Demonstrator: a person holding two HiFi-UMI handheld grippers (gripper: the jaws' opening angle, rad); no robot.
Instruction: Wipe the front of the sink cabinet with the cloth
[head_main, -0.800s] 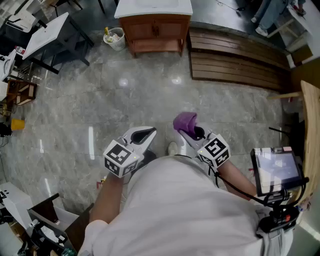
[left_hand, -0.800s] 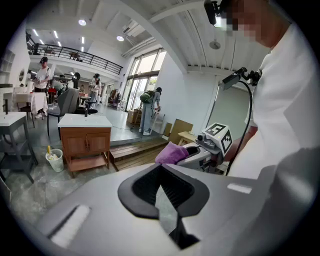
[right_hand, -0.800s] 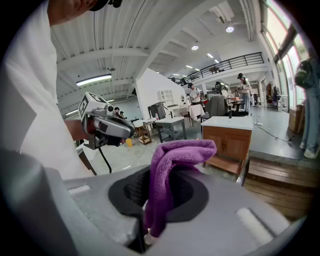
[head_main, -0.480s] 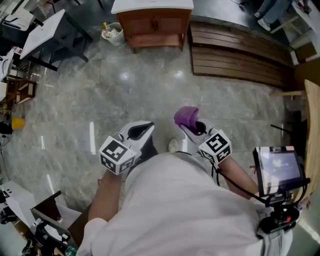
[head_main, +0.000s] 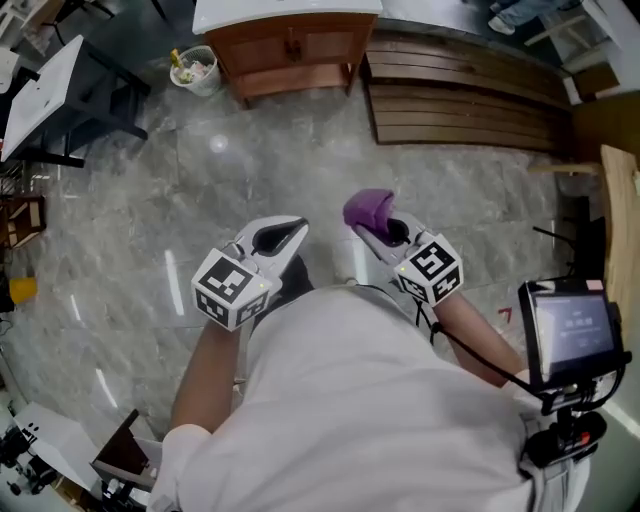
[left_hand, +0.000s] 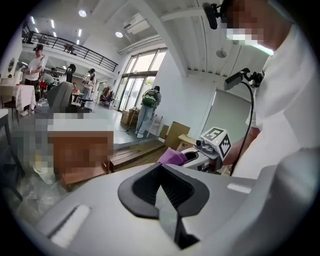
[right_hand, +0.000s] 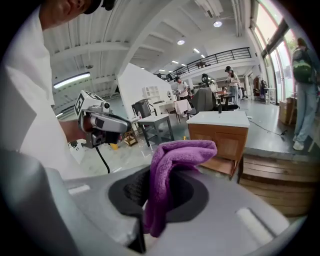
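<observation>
The purple cloth is pinched in the right gripper. Its jaws are closed on the fabric, so a folded wad stands above them and a tail hangs below (the right gripper view shows this plainly). The cloth is well apart from the sink cabinet, which stands across a stretch of marble floor with its wooden front facing the person. The left gripper is just as far from the cabinet, its jaws pressed together on nothing.

The step in hand seems to be the approach. To do it well, I would come up to the cabinet squarely and lower the right gripper to door height. I would then turn it so the wad, not the hard jaw tips, meets the wood. The wipe needs a firm pinch, since the wad looks loose enough to slip under a drag. The left gripper is best held off the cabinet.
</observation>
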